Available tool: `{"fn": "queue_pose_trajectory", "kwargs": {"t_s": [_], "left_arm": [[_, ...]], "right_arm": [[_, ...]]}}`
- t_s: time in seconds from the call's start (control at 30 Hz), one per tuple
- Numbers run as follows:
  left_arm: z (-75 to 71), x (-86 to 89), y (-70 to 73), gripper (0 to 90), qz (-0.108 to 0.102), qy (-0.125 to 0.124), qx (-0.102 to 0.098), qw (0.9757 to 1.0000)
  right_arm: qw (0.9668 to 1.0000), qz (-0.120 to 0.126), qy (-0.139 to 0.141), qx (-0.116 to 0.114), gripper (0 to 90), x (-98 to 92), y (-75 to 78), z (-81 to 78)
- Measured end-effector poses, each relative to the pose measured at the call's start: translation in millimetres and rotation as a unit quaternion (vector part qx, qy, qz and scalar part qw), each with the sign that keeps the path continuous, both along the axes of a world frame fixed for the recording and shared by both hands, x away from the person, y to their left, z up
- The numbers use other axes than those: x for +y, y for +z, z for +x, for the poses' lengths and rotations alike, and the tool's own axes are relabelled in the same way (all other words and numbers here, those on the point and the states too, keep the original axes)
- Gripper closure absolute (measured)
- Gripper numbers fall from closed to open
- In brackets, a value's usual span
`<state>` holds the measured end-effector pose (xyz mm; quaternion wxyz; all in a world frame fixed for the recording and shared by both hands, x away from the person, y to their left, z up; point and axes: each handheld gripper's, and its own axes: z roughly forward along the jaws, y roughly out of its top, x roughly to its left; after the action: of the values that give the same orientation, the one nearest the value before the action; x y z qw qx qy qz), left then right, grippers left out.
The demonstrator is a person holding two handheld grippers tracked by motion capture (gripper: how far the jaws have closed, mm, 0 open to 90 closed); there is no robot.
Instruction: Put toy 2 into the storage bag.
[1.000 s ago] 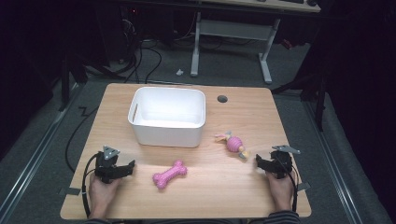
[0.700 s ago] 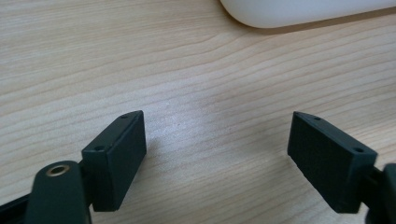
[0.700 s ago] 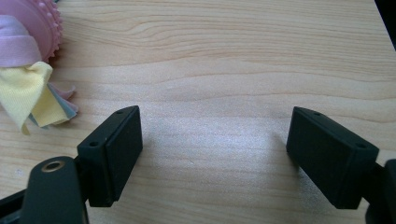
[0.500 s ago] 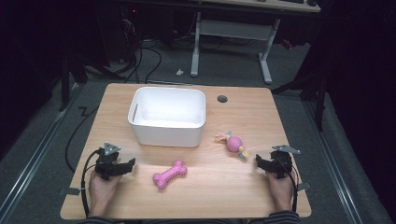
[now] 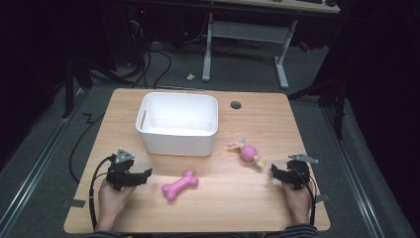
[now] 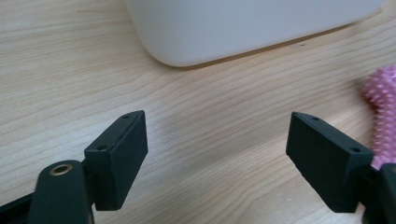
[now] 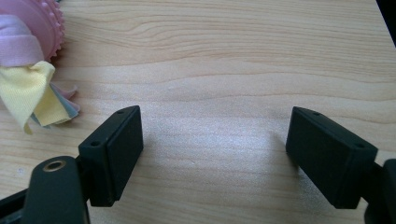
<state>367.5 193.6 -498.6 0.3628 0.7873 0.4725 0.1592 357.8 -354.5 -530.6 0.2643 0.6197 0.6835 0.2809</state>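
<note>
A white bin (image 5: 178, 124) stands at the middle of the wooden table (image 5: 257, 208). In front of it lies a pink spiky bone toy (image 5: 180, 184). To the right lies a pink ball toy with cloth tails (image 5: 247, 152). My left gripper (image 5: 147, 174) hovers left of the bone, open with nothing between its jaws, which have just been opening. The left gripper view has the gripper (image 6: 215, 154) over bare wood, the bin's corner (image 6: 243, 23) ahead and the bone (image 6: 380, 93) at the right. My right gripper (image 5: 273, 172) is open and has just been closing slightly. Its view shows the gripper (image 7: 215, 154) empty and the ball toy (image 7: 28, 42) at upper left.
A round cable hole (image 5: 236, 105) sits in the table behind the bin's right side. Beyond the table is dark floor with cables (image 5: 158, 59) and a desk frame (image 5: 247, 34). Bare wood lies between the two toys.
My left gripper has risen a little from the table and edged toward the bone. The right gripper and both toys have kept still.
</note>
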Motion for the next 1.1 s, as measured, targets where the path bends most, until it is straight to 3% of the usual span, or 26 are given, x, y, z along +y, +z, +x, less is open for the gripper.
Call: {"fn": "queue_pose_trajectory", "kwargs": {"t_s": [0.2,0.6,0.8,1.1], "left_arm": [[-5.6,-7.7,10.3,24.5,-0.008,-0.018,-0.008,0.9998],[-11.6,-30.1,22.2,30.1,0.001,-0.063,-0.008,0.9980],[-15.5,-44.2,27.0,31.7,0.013,-0.084,-0.015,0.9963],[-17.0,-63.0,27.3,34.8,0.025,-0.119,-0.003,0.9926]], "right_arm": [[1.0000,0.000,0.001,0.000,19.2,0.0,0.0,0.0],[1.0000,0.000,0.001,0.000,19.2,0.1,0.0,-0.1],[1.0000,0.000,0.001,0.000,19.2,0.0,0.0,-0.1],[1.0000,0.000,0.002,0.000,19.2,0.0,0.0,0.0]]}}
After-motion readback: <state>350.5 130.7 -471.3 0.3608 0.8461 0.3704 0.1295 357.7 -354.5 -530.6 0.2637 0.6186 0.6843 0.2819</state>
